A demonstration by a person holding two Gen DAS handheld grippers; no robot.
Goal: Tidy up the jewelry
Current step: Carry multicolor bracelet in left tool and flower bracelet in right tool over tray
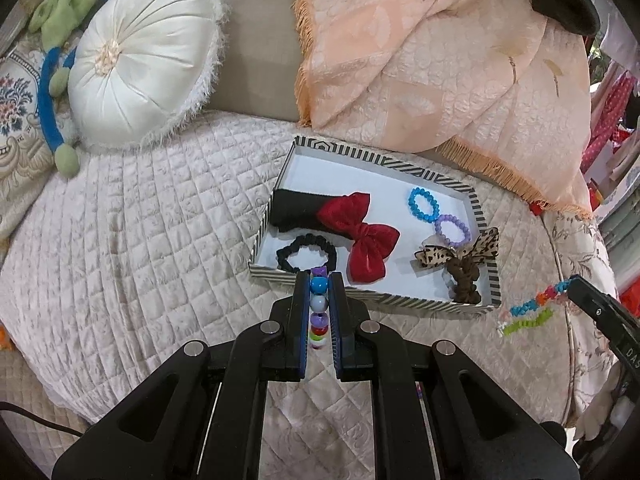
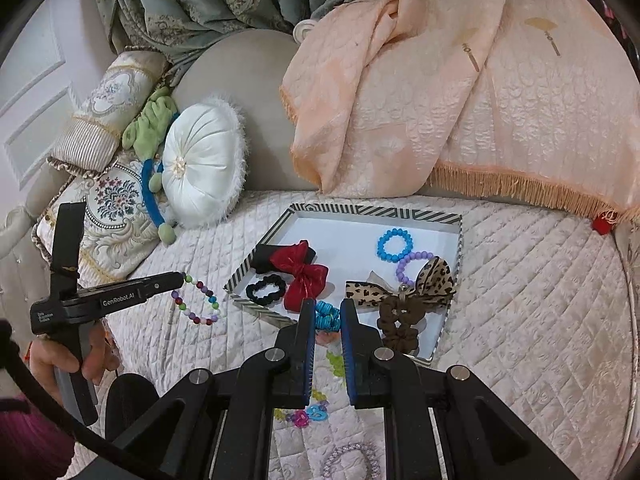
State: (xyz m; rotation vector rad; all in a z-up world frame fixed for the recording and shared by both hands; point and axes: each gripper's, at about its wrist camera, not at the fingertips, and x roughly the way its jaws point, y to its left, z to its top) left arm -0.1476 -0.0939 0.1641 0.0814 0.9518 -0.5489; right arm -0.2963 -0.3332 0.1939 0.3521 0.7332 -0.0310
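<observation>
A striped tray lies on the quilted bed. It holds a red bow, a black scrunchie, a blue bead bracelet, a purple bead bracelet and a leopard-print bow scrunchie. My left gripper is shut on a multicoloured bead bracelet, held just before the tray's near edge. My right gripper is shut on a colourful coiled strand at the tray's front edge.
A white round cushion and patterned pillows lie at the back left. A peach fringed blanket lies behind the tray. Small plastic charms and a pale bead bracelet lie on the quilt below my right gripper.
</observation>
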